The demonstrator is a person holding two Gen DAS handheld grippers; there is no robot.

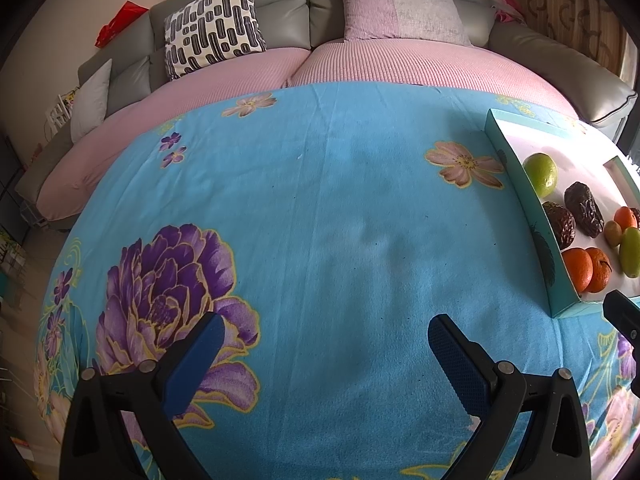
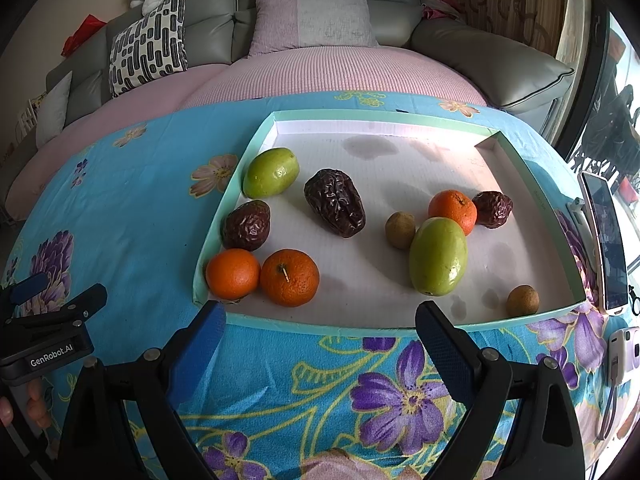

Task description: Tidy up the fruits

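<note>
Fruit lies loose in a shallow teal-rimmed tray (image 2: 538, 196) on the blue floral tabletop (image 1: 320, 200) — two oranges (image 2: 290, 277) at its near-left corner, green fruits (image 2: 438, 262), dark wrinkled dates (image 2: 335, 202) and small brown ones spread across it. Right gripper (image 2: 320, 332) hovers at the tray's near edge, fingers apart; left gripper (image 1: 326, 338), left of the tray, also spread and empty.

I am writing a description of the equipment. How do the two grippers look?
Both the left gripper and the right gripper have black angular frames with silver rivets and textured blue finger pads. The left gripper's body carries white "GenRobot.AI" lettering. No cables or sleeves show.
</note>
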